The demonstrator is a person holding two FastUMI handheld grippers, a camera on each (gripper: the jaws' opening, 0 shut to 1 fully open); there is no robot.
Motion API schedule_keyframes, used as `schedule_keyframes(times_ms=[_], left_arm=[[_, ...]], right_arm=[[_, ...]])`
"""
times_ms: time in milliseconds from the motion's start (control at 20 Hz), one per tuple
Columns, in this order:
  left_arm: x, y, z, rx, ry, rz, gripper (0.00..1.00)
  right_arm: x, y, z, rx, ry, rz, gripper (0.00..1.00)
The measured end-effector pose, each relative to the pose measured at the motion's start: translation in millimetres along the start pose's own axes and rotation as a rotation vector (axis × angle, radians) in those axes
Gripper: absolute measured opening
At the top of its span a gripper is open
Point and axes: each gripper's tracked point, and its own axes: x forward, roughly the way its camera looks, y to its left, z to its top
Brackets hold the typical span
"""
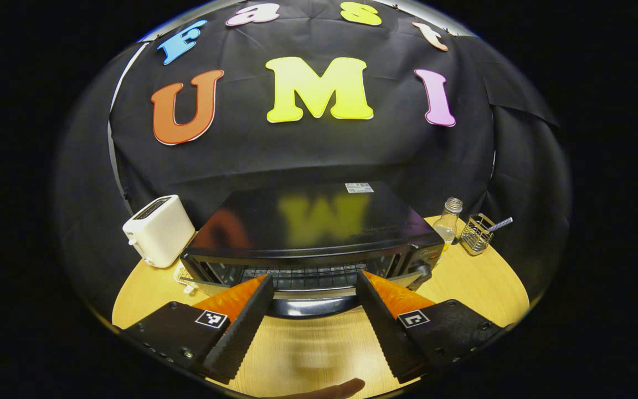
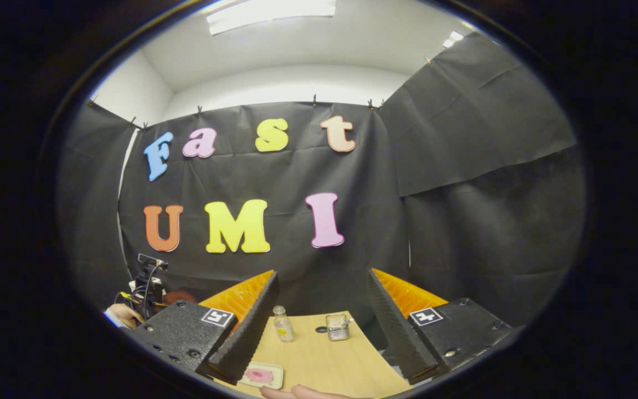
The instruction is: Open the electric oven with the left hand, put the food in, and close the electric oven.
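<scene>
So the left gripper (image 1: 314, 310) is spread wide with nothing between its fingers, hanging just in front of the electric oven (image 1: 313, 238), which sits dead ahead at 12 o'clock in the left gripper view. The door looks cracked open or tilted, with the rack visible through it, though I can't tell for sure. The door handle (image 1: 308, 296), a shiny bar along the near edge, sits right between the fingertips.

The right gripper (image 2: 322, 324) is wide too, holding nothing, up off the wooden table (image 2: 346, 366). Down at about 7 o'clock in the right gripper view is the food (image 2: 260, 375), something pink on a small pale tray lying flat on the table.

Handling guess: the oven is heavy and won't budge, the door is stiff on its hinge, and the handle is smooth metal, so it could slip. I'd grab the bar in the middle. The tray looks light and thin, so pinch it by an edge and keep it level.

Further out in the left gripper view there's a white toaster (image 1: 158, 230) at 10 o'clock, plus a glass bottle (image 1: 447, 221) and wire basket (image 1: 477, 234) around 2 o'clock.
</scene>
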Motion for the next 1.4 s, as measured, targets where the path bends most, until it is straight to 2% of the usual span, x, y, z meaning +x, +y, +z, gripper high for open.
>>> schedule_keyframes(times_ms=[350,800,950,1050,1300,1400], left_arm=[[-27.9,-1.6,-35.6,-0.013,-0.039,-0.032,0.96],[-50.5,-6.3,-96.2,-0.009,-0.038,0.001,0.95],[-52.3,-10.3,-123.6,-0.004,-0.012,0.015,0.95],[-53.3,-11.2,-142.3,-0.005,0.019,0.012,0.95],[-43.3,-15.1,-194.6,0.001,0.149,0.007,0.96],[-44.2,-18.2,-196.1,0.003,0.134,0.008,0.97]], right_arm=[[-13.9,18.2,9.8,-0.009,-0.032,0.015,0.97],[-12.9,28.8,-4.4,-0.021,0.011,0.028,0.97],[-11.3,35.2,-9.5,-0.003,0.022,0.046,1.00],[-7.9,35.8,-14.8,-0.006,0.033,0.050,0.97],[-6.4,40.3,-19.9,-0.040,0.042,0.052,0.97],[-7.0,41.2,-19.9,-0.040,0.044,0.054,0.97]])
